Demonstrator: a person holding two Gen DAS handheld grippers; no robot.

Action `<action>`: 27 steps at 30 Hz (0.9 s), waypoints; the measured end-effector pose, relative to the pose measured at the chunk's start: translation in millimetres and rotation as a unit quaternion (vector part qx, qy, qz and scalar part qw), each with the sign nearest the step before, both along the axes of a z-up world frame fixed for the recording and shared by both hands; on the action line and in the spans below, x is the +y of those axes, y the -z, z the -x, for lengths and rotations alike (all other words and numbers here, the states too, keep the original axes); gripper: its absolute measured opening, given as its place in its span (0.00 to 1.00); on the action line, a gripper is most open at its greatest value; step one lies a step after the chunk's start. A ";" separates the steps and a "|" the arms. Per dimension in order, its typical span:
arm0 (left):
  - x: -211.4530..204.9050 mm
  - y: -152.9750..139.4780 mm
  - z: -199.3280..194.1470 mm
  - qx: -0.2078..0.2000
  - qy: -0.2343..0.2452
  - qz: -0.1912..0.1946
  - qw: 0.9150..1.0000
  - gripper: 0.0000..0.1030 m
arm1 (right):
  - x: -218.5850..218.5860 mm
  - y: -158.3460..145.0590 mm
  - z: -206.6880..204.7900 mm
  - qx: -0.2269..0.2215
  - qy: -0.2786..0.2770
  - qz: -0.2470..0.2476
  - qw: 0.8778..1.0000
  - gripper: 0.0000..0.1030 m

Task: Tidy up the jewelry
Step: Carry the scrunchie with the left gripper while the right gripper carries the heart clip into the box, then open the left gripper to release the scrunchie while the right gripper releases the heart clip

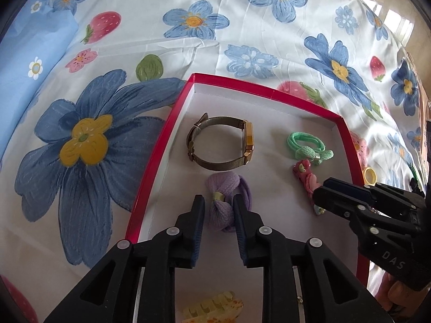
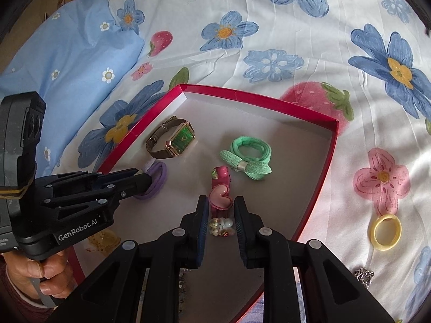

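Observation:
A red-rimmed box (image 1: 159, 161) (image 2: 320, 177) with a white floor lies on a flowered bedsheet. In it lie a gold watch with a green face (image 1: 223, 142) (image 2: 172, 141), a green bow hair tie (image 1: 307, 145) (image 2: 247, 158), a purple bow hair tie (image 1: 223, 204) (image 2: 155, 183) and a pink hair clip with a heart (image 1: 305, 177) (image 2: 221, 199). My left gripper (image 1: 218, 204) is open with its fingers on either side of the purple tie. My right gripper (image 2: 221, 207) is open with its fingers either side of the pink clip.
A yellow claw clip (image 1: 212, 309) lies in the box near the front. A yellow ring (image 2: 385, 231) (image 1: 369, 175) and a silver chain (image 2: 363, 274) lie on the sheet right of the box. A blue pillow (image 2: 67, 62) is at the far left.

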State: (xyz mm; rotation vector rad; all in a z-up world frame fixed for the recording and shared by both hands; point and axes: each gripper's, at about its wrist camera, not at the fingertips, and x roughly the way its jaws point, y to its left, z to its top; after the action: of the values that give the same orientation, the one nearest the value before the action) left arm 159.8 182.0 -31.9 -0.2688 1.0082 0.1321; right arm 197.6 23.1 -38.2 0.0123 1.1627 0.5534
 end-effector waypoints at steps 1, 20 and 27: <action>-0.1 -1.4 2.1 -0.001 -0.001 0.001 1.000 0.22 | -1.3 -1.2 0.3 0.000 0.002 -0.002 1.000 0.24; -38.4 -55.9 71.1 -0.059 0.018 0.021 0.998 0.43 | -107.3 -56.3 54.2 -0.028 0.097 -0.060 0.993 0.37; -66.2 -67.0 82.8 -0.066 0.051 0.028 0.996 0.44 | -159.9 -70.9 81.4 -0.041 0.143 -0.050 0.988 0.39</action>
State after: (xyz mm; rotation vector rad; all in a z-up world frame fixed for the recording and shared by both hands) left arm 77.0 115.8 35.1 -0.2735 0.8936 -0.0080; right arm 116.2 -136.8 32.7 0.2364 1.0293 0.3530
